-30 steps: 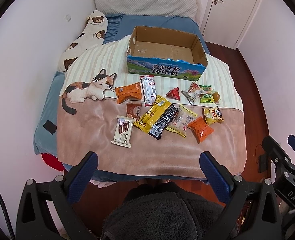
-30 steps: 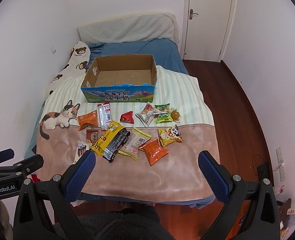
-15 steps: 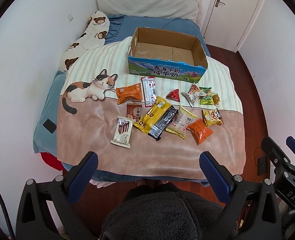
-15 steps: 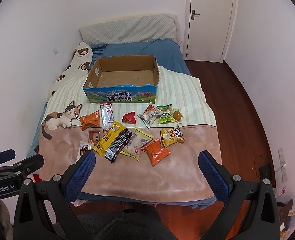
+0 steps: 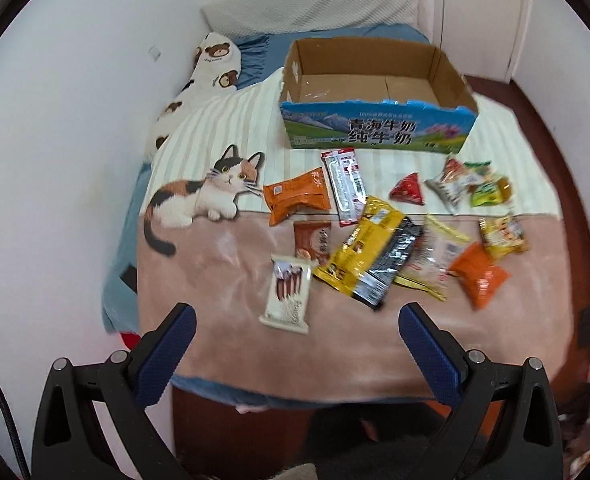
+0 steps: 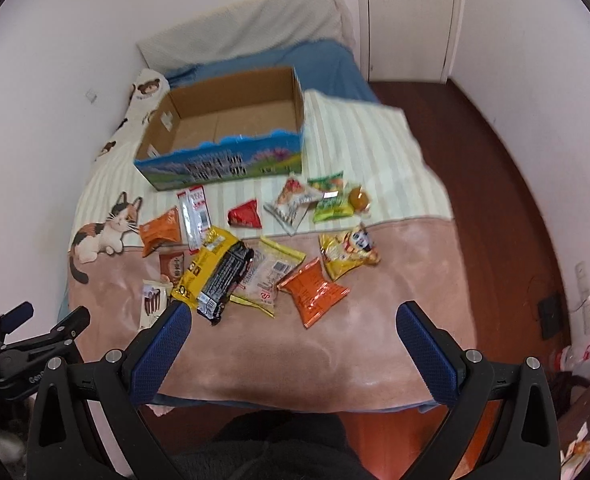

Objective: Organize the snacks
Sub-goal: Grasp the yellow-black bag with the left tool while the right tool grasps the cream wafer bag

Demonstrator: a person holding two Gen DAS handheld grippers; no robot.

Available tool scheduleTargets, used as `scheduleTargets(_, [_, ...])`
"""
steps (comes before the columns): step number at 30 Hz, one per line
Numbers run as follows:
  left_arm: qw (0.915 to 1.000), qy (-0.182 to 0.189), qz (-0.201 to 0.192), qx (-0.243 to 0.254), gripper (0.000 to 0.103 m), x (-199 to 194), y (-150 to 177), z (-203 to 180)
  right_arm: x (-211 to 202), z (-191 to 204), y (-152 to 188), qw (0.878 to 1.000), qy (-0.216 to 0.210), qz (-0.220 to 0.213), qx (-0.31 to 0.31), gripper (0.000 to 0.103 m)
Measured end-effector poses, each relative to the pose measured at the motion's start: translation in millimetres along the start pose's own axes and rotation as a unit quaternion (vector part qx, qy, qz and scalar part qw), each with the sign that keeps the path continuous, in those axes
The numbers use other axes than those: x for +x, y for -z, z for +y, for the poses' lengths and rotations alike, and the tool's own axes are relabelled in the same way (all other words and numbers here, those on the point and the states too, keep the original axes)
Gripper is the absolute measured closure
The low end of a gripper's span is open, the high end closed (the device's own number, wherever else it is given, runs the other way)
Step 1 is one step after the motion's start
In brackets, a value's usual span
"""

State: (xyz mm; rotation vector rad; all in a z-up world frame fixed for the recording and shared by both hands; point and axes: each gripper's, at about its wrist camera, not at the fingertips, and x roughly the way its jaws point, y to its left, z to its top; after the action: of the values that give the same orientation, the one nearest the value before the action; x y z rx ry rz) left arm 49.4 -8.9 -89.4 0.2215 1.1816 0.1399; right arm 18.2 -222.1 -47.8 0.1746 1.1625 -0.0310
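Through the left wrist camera we see our left gripper spread wide and holding nothing, its blue pads above the near edge of the blanket that covers the bed. The open cardboard box sits at the far end of the blanket on the striped part, its inside bare. The snacks lie loose between the box and us: a white packet nearest our fingers, a small brown packet just behind it, an orange packet beside the printed cat, a long clear strip pack next to that, and a yellow bag overlapping a black bag in the middle. To the right are a pale packet, an orange pouch, a yellow packet, a red triangular packet and a small cluster of white and green packets, all somewhat blurred. Through the right wrist camera our right gripper is likewise wide apart and empty, poised over the near hem of the blanket, with the orange pouch and the yellow bag lying just beyond its tips. The box stands behind the spread, nothing in it. At the lower left edge part of the left gripper shows, off the bed's side.
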Motion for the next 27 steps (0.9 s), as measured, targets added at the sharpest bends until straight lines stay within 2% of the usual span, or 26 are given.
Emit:
scheduleTargets(5, [0.9976,0.007,0.018,0.067,0.000,55.9,-20.2,-23.9,76.5,-16.1,-5.0,0.997,-0.038,0.054,0.037,0.000])
scheduleTargets(11, [0.9861,0.039,0.081,0.140,0.000,147.1,-45.2,-65.5,166.9,-38.5,1.4,0.987,-0.057,0.101,0.112,0.000])
scheduleTargets(15, [0.9723,0.065,0.114,0.193,0.000,197.3,-55.2,-94.0,208.8,-47.7,6.4,0.980,-0.045,0.120,0.149,0.000])
scheduleTargets(19, [0.9529,0.100,0.158,0.239,0.000,238.7,-58.3,-116.7,239.6,-58.3,12.2,0.969,-0.047,0.145,0.194,0.000])
scheduleTargets(25, [0.9249,0.128,0.199,0.298,0.000,275.9,-51.0,-145.3,259.3,-62.6,17.5,0.961,-0.030,0.165,0.219,0.000])
scheduleTargets(27, [0.9229,0.130,0.200,0.302,0.000,282.6,-51.1,-149.4,261.7,-58.5,16.7,0.961,-0.026,0.168,0.216,0.000])
